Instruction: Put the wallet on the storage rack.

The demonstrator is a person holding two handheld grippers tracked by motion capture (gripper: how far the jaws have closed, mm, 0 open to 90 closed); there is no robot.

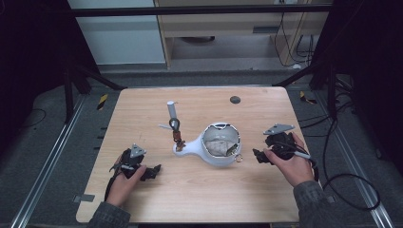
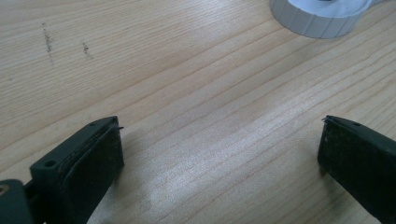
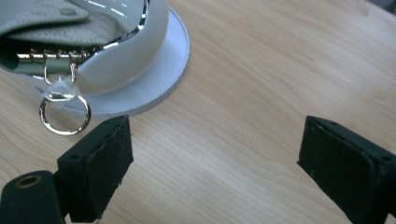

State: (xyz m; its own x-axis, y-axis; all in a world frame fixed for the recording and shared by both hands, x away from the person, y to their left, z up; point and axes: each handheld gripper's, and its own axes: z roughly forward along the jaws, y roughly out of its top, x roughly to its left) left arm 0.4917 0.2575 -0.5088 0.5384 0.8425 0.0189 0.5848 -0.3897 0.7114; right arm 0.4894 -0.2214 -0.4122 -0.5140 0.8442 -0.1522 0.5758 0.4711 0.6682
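A white bowl-shaped holder (image 1: pixel 219 145) with a handle stub at its left stands at the middle of the wooden table (image 1: pixel 199 185); a pale pouch (image 1: pixel 217 147) lies inside it, and a metal key ring (image 1: pixel 239 158) hangs over its right rim. In the right gripper view the holder (image 3: pixel 126 56) and the ring (image 3: pixel 64 116) sit just ahead of the left jaw. My right gripper (image 1: pixel 256 156) is open, just right of the holder; its own view (image 3: pixel 212 154) has bare wood between the jaws. My left gripper (image 1: pixel 157 170) rests open at the front left, over bare table (image 2: pixel 219 147).
A white tube (image 1: pixel 171 110) lies behind the holder, with a dark ring and a small brown-red piece (image 1: pixel 177 137) in front of it. A dark round disc (image 1: pixel 235 99) sits near the table's far edge. Cables trail off the table's right side.
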